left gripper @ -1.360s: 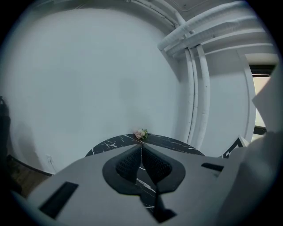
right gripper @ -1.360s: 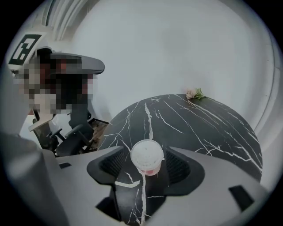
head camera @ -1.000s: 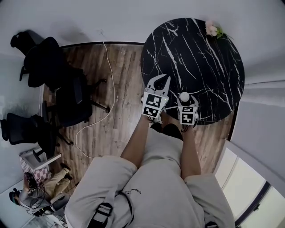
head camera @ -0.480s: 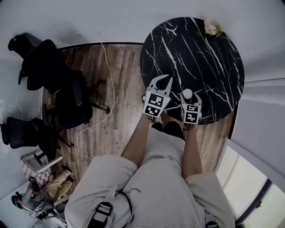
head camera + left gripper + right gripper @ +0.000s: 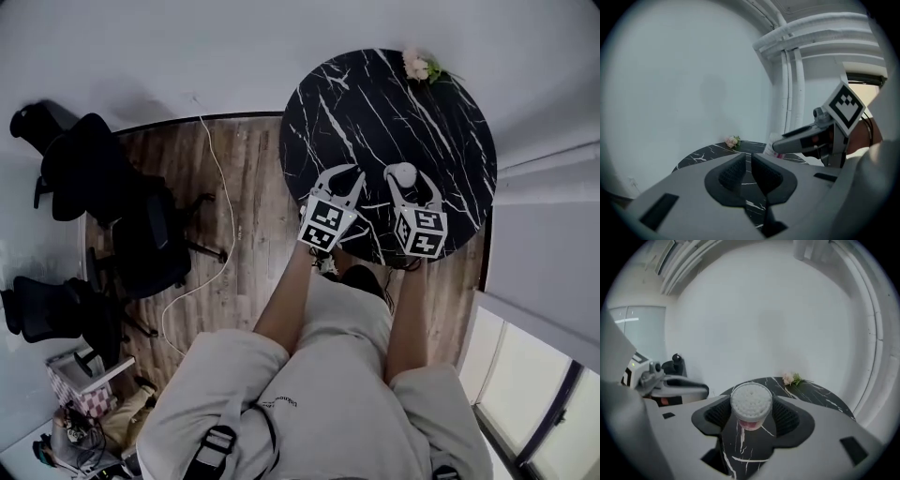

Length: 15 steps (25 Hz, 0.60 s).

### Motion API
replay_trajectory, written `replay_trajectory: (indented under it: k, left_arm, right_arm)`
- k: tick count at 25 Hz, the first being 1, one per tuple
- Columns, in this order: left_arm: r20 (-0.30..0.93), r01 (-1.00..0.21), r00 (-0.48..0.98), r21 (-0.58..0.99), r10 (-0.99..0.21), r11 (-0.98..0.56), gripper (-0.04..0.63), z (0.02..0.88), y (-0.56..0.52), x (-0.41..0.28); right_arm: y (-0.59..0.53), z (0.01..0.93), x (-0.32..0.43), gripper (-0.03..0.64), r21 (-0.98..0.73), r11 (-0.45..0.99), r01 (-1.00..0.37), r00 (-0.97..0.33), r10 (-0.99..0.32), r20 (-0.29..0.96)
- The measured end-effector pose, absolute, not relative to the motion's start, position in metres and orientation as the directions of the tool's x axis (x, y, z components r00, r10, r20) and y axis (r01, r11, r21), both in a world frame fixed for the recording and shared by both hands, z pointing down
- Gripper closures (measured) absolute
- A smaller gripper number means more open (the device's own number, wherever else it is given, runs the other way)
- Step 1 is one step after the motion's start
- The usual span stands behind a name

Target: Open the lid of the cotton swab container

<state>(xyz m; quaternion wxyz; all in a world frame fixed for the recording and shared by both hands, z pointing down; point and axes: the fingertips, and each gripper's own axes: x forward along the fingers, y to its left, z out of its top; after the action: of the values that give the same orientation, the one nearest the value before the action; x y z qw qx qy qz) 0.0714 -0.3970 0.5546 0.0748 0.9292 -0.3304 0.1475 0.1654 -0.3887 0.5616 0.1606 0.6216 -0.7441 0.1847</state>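
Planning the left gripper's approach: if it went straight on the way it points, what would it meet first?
The left gripper would likely meet the black marble table before the wall; depth is unclear.

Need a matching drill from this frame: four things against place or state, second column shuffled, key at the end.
1 cotton swab container
2 left gripper
3 flower
4 office chairs

A shut, nothing between the jaws
B far rim of the black table
C on the wood floor
D clamped in the right gripper

Pairs: 1-D, 2-A, 3-B, 4-C
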Motion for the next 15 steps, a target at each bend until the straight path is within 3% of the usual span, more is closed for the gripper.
replay_trajectory:
  k: [2, 4, 6, 15]
  left_arm:
    - [0.323, -0.605, 0.76, 0.033, -0.564, -0.796, 0.558, 0.554, -0.392, 0.081]
    - [0.334, -0.567, 0.78, 0.019, -0.529, -0.823, 0.434, 0.557, -0.384, 0.092]
    - [0.345, -0.539, 0.789, -0.006, -0.508, -0.842, 0.368, 0.56, -0.377, 0.101]
    - [0.375, -0.421, 0.825, -0.092, -0.423, -0.902, 0.324, 0.562, -0.362, 0.13]
  right_arm:
    - [-0.39, 0.538, 0.172, 0.334, -0.089, 0.16, -0.983, -0.183, -0.888, 0.422]
    - [-0.389, 0.521, 0.175, 0.334, -0.101, 0.171, -0.98, -0.197, -0.897, 0.395]
    - [-0.386, 0.509, 0.172, 0.334, -0.107, 0.196, -0.975, -0.222, -0.895, 0.386]
    - [-0.37, 0.506, 0.138, 0.334, -0.103, 0.336, -0.936, -0.345, -0.825, 0.447]
